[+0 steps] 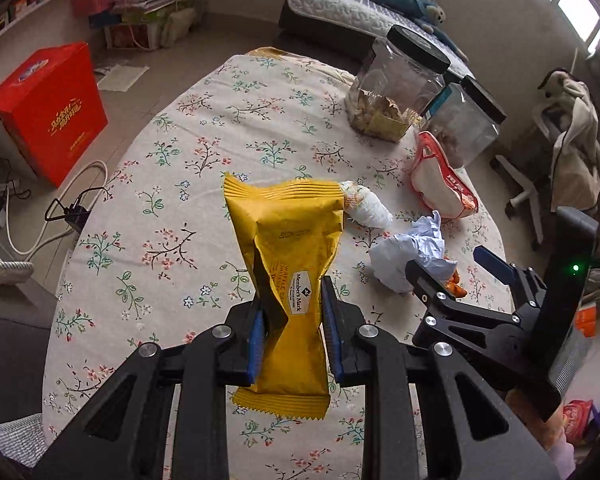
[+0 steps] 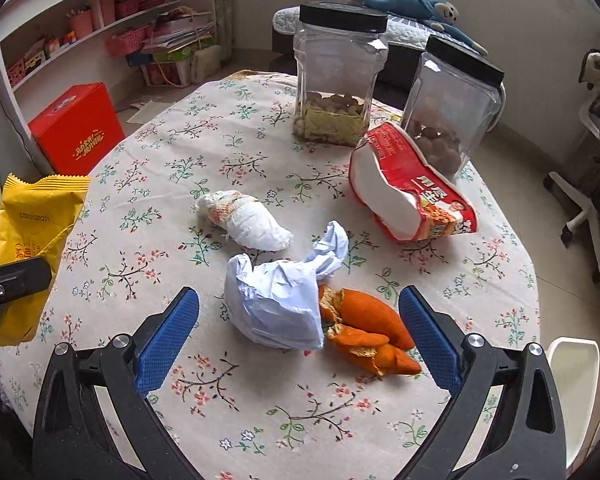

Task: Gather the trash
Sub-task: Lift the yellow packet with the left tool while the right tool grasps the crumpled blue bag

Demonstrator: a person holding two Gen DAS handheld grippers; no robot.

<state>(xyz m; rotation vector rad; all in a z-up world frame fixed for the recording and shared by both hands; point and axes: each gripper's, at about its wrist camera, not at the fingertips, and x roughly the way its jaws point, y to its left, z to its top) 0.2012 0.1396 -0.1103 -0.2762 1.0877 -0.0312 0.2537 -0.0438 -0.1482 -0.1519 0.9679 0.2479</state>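
The left gripper [image 1: 293, 320] pinches a yellow snack wrapper [image 1: 288, 248] between its fingers, lifted clear of the floral tabletop [image 2: 260, 152]. The right gripper [image 2: 299, 322] hangs with fingers spread wide, and between them lie a crumpled pale-blue paper [image 2: 276, 304] and orange peel [image 2: 370, 330], touching each other.

Yellow wrapper [image 1: 288, 256], orange peel [image 2: 368, 330], floral tablecloth [image 2: 236, 128], red box [image 1: 50, 110].
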